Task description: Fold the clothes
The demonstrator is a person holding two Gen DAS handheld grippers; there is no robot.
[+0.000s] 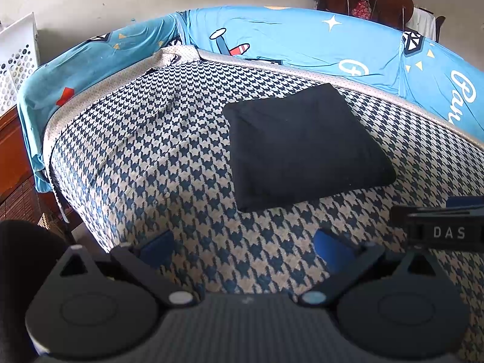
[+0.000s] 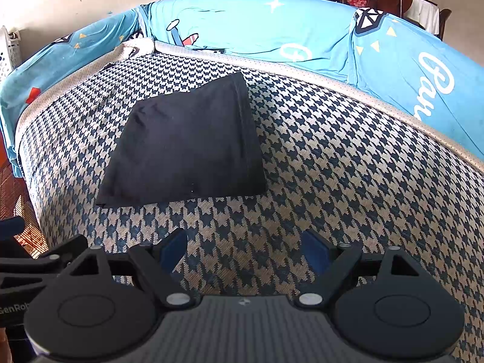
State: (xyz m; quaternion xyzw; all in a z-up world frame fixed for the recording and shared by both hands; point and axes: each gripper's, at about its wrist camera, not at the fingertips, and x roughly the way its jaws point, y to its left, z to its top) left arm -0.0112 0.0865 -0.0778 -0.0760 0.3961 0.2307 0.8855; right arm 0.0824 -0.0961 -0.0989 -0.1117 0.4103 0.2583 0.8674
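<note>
Left claw (image 1: 245,245) and right claw (image 2: 246,249): both spread wide, gripping nothing, poised over the houndstooth bed cover (image 2: 332,166). Ahead, apart from both: folded black garment (image 1: 302,145) flat on that cover. Beyond, past the blue printed sheet (image 1: 302,42): white perforated basket (image 1: 18,60), contents hidden.

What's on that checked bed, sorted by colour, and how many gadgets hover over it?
Black folded garment: 1
Blue printed sheet along the bed's rails: 1
Grippers, both open and empty: 2, left gripper, right gripper
Total: 4
</note>
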